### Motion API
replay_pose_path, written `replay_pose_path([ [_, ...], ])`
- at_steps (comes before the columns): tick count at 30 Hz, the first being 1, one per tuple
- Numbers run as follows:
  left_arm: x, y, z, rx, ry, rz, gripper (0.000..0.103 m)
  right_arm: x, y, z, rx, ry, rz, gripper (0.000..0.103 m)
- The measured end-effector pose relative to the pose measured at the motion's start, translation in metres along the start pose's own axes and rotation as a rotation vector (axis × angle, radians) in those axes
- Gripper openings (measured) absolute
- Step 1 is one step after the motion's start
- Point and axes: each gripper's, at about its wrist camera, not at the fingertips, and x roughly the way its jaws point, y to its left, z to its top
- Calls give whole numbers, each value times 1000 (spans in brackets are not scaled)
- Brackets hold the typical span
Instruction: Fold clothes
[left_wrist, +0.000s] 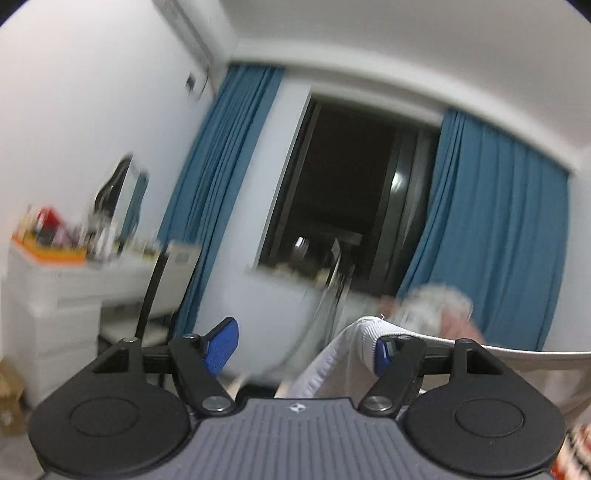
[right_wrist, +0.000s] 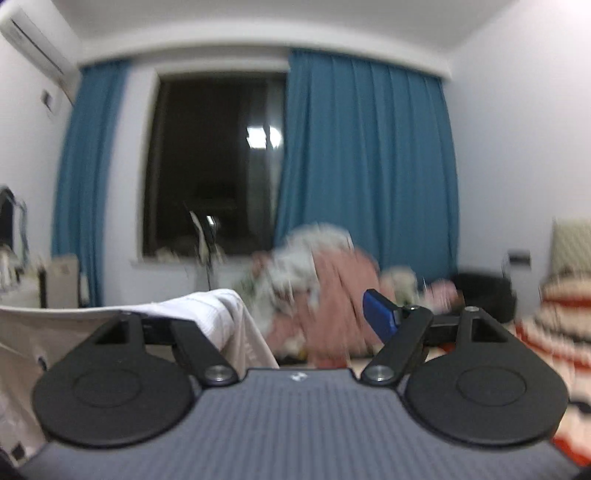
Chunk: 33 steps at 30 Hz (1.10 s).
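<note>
A white garment is stretched in the air between my two grippers. My left gripper is open, and the cloth's ribbed edge drapes over its right finger, half hiding the blue pad. The bare left pad holds nothing. In the right wrist view the same white garment hangs over the left finger of my open right gripper and covers that pad. Its right blue pad is bare. Both views are blurred.
A heap of pink and grey-white clothes lies ahead on a bed, with a striped blanket at right. Blue curtains frame a dark window. A white dresser with clutter and a mirror stands at left.
</note>
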Motion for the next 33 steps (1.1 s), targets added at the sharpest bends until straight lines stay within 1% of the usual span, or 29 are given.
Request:
replay_pose_path([
  [3,-29,-14,76,10,-136,-69,73,-21,-7,69,-17,-108,16,77],
  [5,-50,-27,121,27,-208,-108,73,-36,-16,116,-13,-167,23,77],
  [7,-72,-39,161,43,-265,-147,74,-52,-27,160,5,-217,33,77],
  [9,-93,-51,196,64,-316,-179,75,-68,-37,196,5,-269,34,77],
  [10,-103,-57,210,74,-340,-191,75,-76,-41,214,4,-295,34,77],
  [11,-111,-65,222,87,-360,-203,75,-80,-46,226,0,-317,33,79],
  [12,-117,-72,231,95,-370,-209,75,-82,-50,234,-5,-325,31,85],
  [13,-120,-77,236,97,-365,-220,76,-84,-53,241,-10,-329,29,87],
  [15,-121,-87,241,94,-337,-244,76,-89,-61,254,-20,-338,26,87],
  [16,-118,-90,239,90,-320,-253,77,-88,-64,255,-21,-328,27,87],
  [18,-106,-95,223,88,-267,-266,77,-79,-69,244,-26,-286,29,87],
  [20,-88,-97,194,97,-214,-272,78,-66,-72,225,-29,-230,30,87],
  [21,-76,-98,178,101,-185,-271,78,-58,-73,211,-27,-199,32,87],
  [24,-28,-96,114,107,-78,-266,79,-23,-77,162,-30,-93,37,87],
  [27,34,-99,46,124,28,-246,79,37,-77,102,-46,37,34,87],
  [29,88,-106,3,135,76,-227,79,82,-77,67,-56,107,26,86],
  [31,143,-113,-40,146,122,-208,79,141,-77,31,-51,176,10,86],
  [33,210,-127,-79,138,163,-177,79,200,-71,-6,-52,210,-17,86],
])
